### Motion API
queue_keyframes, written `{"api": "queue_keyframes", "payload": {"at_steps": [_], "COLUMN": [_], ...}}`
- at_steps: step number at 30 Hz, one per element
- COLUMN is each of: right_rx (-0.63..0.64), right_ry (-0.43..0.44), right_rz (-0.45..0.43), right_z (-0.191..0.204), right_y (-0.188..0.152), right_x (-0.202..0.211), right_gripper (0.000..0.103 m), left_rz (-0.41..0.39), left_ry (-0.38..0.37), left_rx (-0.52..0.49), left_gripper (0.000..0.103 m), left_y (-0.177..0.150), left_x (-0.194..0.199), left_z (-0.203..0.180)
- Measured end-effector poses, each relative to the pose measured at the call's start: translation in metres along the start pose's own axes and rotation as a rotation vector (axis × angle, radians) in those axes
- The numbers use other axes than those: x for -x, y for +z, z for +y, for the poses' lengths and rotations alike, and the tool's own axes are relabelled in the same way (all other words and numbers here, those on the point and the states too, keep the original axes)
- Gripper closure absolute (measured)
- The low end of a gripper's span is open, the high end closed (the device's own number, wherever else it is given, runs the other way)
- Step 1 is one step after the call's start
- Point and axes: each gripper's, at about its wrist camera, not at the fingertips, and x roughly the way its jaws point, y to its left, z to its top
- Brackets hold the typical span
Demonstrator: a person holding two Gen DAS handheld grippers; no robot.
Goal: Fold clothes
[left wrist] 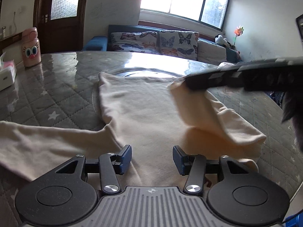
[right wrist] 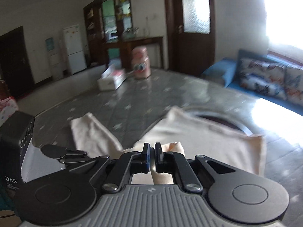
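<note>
The right gripper (right wrist: 152, 156) pinches the cream garment's (left wrist: 147, 117) sleeve (left wrist: 217, 113), carrying it over the body; the left gripper (left wrist: 152, 158) gapes above the hem, other sleeve (left wrist: 47, 141) unfolded.

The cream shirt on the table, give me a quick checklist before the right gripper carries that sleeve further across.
1. Right gripper shut on the sleeve: ok, cloth shows between its fingers.
2. Left gripper clear of cloth: ok, open and holding nothing over the cream shirt.
3. Shirt body lying flat: ok, only light wrinkles.
4. Other sleeve spread out to the side, not yet folded: ok.
5. Pink bottle and tissue box away from the shirt: ok.
6. How firm the grip is: cannot tell, the right wrist view is blurred.
</note>
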Motion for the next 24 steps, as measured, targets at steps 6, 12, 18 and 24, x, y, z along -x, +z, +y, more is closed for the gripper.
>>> {"api": "queue_keyframes", "payload": {"at_steps": [6,12,18,24], "right_rx": [0.032,-0.004,-0.116,-0.163], "right_ry": [0.03,-0.089,-0.185,-0.185], "right_rz": [0.03,0.084,0.165,0.128], "right_z": [0.002,-0.033,-0.071,-0.083], "right_y": [-0.005,-0.028,-0.072,-0.081], "right_x": [0.005,0.025,0.037,0.054], "right_gripper": [0.089,0.089,0.089,0.089], "left_rz": [0.0,-0.007,-0.058,-0.033], "left_ry": [0.003,0.017,0.019,-0.022], "left_rx": [-0.002,0.01,0.016,-0.021], "left_gripper": [0.05,0.05,0.05,0.051], "left_y": [-0.002,-0.003,0.007,0.012], "left_x": [0.005,0.018,0.033,0.016], "left_z": [0.003,0.01,0.013,-0.003]}}
